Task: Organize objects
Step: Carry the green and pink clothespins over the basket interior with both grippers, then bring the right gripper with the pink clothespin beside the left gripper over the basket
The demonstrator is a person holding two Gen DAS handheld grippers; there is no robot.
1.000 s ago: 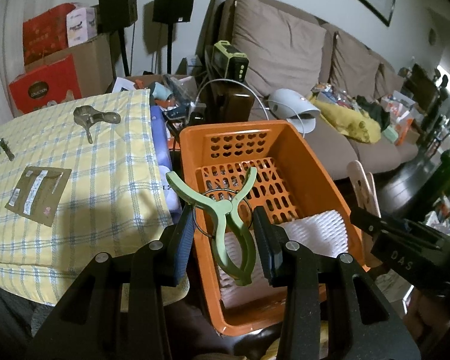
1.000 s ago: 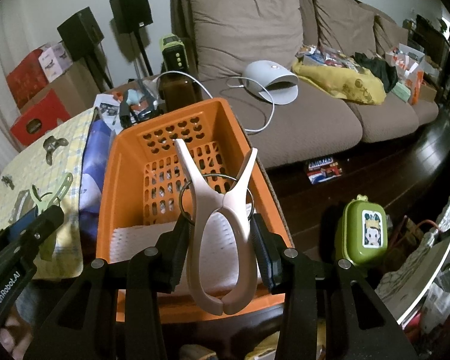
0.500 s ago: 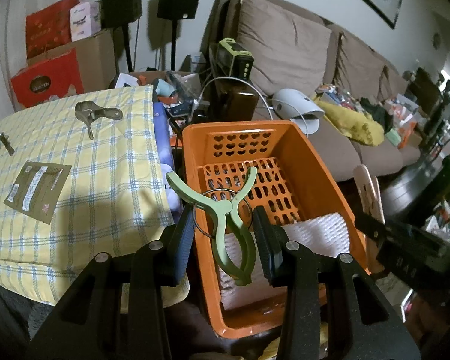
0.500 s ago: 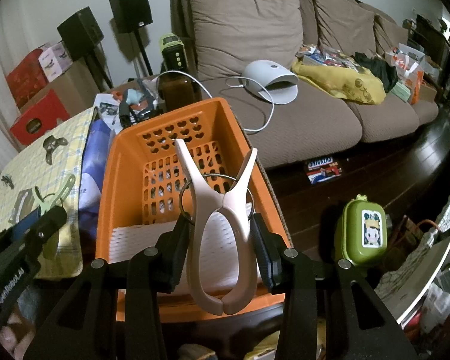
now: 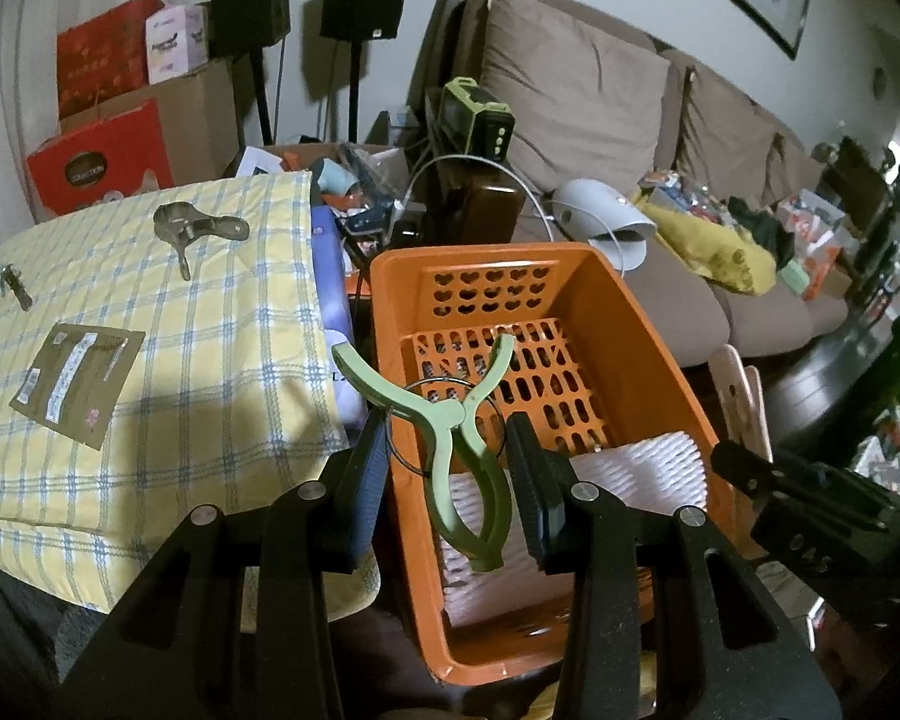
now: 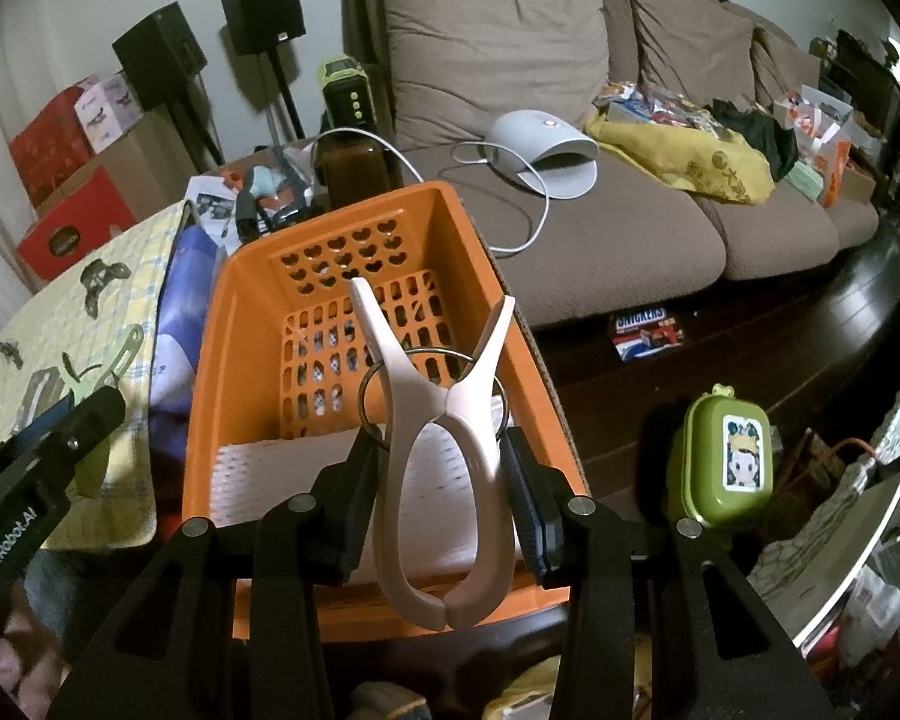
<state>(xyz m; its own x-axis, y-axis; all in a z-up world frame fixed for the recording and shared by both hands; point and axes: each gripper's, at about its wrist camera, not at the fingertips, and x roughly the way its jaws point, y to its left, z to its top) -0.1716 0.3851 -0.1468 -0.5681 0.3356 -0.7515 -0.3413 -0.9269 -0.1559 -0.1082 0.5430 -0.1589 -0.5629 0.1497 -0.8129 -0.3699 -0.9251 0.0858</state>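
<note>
My left gripper (image 5: 447, 429) is shut on a green spring clip (image 5: 444, 414), whose handles fan upward over the near left rim of the orange basket (image 5: 630, 312). My right gripper (image 6: 441, 438) is shut on a pale pink spring clip (image 6: 444, 414), held over the near end of the same basket (image 6: 210, 360). A white foam sheet (image 5: 630, 462) lies on the basket floor. On the yellow plaid cloth (image 5: 210, 312) left of the basket lie a grey clip (image 5: 192, 228) and a small dark clip (image 5: 9, 282). Each gripper shows at the edge of the other's view.
A brown card (image 5: 78, 384) lies on the cloth. Behind the basket are cables and clutter, and a brown sofa (image 6: 570, 228) with a white device (image 6: 546, 144). A green lunchbox (image 6: 726, 462) and a Snickers box (image 6: 645, 327) lie at the right.
</note>
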